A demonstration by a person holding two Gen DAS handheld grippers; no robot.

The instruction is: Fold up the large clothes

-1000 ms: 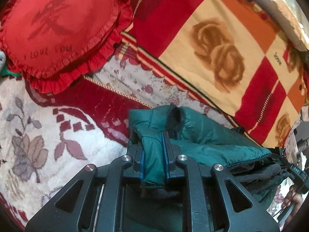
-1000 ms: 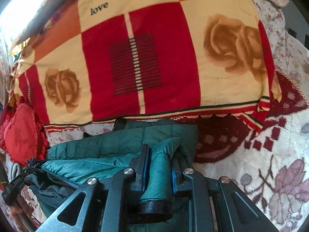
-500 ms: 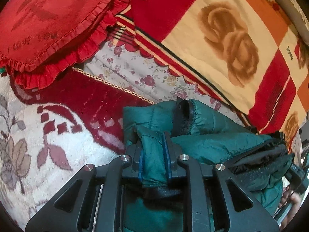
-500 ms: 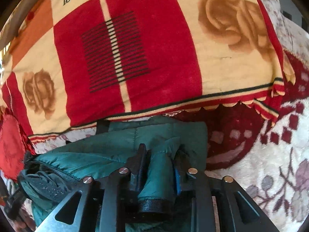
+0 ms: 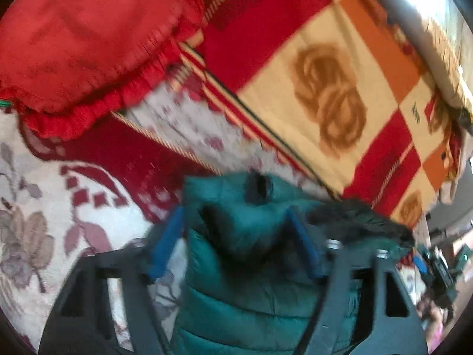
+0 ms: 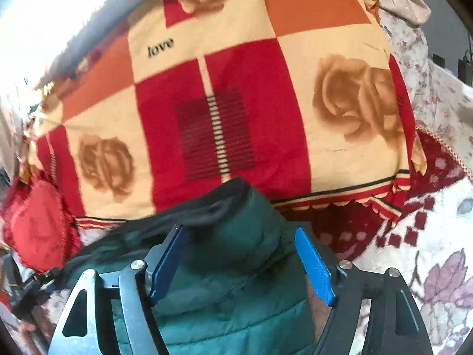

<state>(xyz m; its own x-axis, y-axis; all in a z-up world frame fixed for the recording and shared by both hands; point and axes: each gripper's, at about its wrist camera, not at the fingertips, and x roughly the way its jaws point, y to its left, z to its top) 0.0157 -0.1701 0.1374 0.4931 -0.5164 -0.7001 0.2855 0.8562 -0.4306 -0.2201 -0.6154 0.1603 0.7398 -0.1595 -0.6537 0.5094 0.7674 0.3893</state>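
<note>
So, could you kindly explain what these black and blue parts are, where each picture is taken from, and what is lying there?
No robot arm is here: a person holds a two-finger gripper in each hand, with a fisheye camera on each that looks along its fingers. One picture comes from the left gripper, the other from the right gripper. The blue strips are the finger pads. Both grippers stand open, with a green padded jacket lying between the fingers, not clamped. The jacket rests on a flowered bedspread. Behind it lie a red, cream and orange checked blanket with roses and the word love, and a red frilled cushion. The left picture is blurred.
</note>
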